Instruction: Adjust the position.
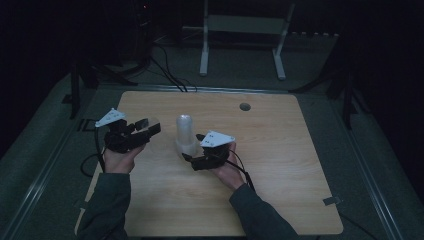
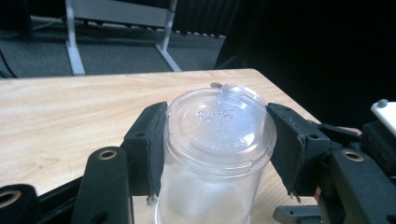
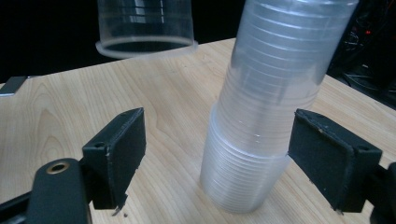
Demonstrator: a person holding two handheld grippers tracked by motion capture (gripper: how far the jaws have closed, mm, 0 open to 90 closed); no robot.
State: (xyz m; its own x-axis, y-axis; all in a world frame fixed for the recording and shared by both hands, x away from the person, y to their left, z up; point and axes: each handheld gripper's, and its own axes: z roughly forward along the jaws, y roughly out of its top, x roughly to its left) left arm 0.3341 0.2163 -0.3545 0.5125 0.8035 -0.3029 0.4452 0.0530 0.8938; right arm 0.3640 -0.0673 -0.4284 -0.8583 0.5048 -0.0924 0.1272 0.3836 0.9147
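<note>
held cup (image 2: 217, 140): base cut by btm edge, left tongs view
cup stack (image 3: 271, 107): top cut off, right tongs view
embossed text on cup: too blurred to read

Light wooden worktop (image 1: 280, 165): one stack of clear plastic cups (image 1: 186, 136) stands upside down, left of centre.

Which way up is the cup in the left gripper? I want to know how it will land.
Upside down. The cup shows its flat base upward between the left gripper pads; the right gripper view shows its rim facing down.
</note>
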